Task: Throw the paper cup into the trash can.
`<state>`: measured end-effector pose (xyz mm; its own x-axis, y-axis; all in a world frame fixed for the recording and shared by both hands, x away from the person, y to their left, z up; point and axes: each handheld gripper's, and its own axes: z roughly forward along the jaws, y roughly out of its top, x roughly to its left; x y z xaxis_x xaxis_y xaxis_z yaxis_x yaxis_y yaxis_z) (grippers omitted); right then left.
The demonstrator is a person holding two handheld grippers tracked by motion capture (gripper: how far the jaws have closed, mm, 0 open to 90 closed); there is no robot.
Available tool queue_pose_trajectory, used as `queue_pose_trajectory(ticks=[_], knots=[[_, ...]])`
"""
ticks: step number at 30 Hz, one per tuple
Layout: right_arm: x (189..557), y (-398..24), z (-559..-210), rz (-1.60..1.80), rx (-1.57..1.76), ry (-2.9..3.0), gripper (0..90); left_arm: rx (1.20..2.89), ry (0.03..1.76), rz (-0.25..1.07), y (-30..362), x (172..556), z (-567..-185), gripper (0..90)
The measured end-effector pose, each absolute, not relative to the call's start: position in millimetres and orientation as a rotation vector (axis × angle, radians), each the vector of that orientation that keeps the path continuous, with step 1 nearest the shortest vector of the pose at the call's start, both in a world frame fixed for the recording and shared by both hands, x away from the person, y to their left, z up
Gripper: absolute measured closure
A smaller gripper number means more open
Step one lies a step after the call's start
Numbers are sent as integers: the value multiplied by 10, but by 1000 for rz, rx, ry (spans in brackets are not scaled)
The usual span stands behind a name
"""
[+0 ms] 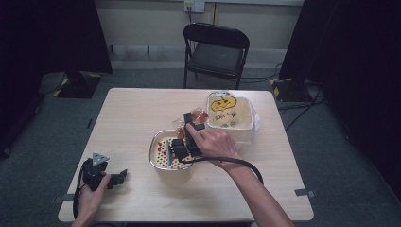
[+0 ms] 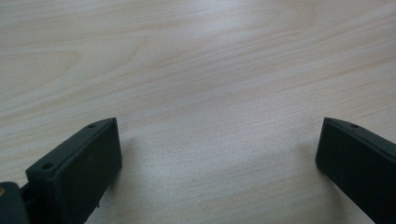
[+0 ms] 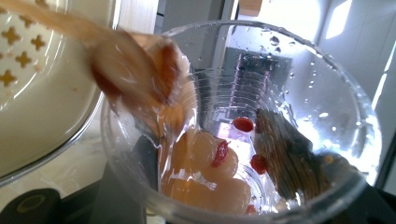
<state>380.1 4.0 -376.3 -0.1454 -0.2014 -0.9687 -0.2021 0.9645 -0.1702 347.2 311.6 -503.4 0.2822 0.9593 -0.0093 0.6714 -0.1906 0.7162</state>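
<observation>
right gripper: held in the person's right hand, clamped on a clear plastic cup, tipped over the metal-rimmed bowl with a cream perforated strainer insert. cup contents: pale round fruits, small red berries, amber liquid pouring out toward the strainer. just beyond this gripper: square cream tub lined with clear plastic, yellow print inside.
left gripper: in the left hand at the near-left corner, well apart from the bowl; jaws wide apart, bare light wood counter between them.
</observation>
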Motion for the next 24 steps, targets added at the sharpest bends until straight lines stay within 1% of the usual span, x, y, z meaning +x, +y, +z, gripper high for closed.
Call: queue_pose_trajectory(ticks=[4, 7, 12, 19, 24], knots=[[3806, 66, -3800, -104, -388, 1675, 491, 1942, 1459, 605, 3116, 3472, -5034, 0], [3800, 108, -3721, -100, -408, 1649, 491, 1943, 1459, 606, 3117, 3472, -5034, 0], [3760, 150, -3749, -179, -499, 1595, 492, 1943, 1458, 605, 3117, 3472, -5034, 0], [3743, 142, -3832, -273, -573, 1550, 492, 1943, 1458, 605, 3117, 3472, -5034, 0], [3735, 112, -3793, -278, -584, 1530, 492, 1943, 1458, 605, 3117, 3472, -5034, 0]])
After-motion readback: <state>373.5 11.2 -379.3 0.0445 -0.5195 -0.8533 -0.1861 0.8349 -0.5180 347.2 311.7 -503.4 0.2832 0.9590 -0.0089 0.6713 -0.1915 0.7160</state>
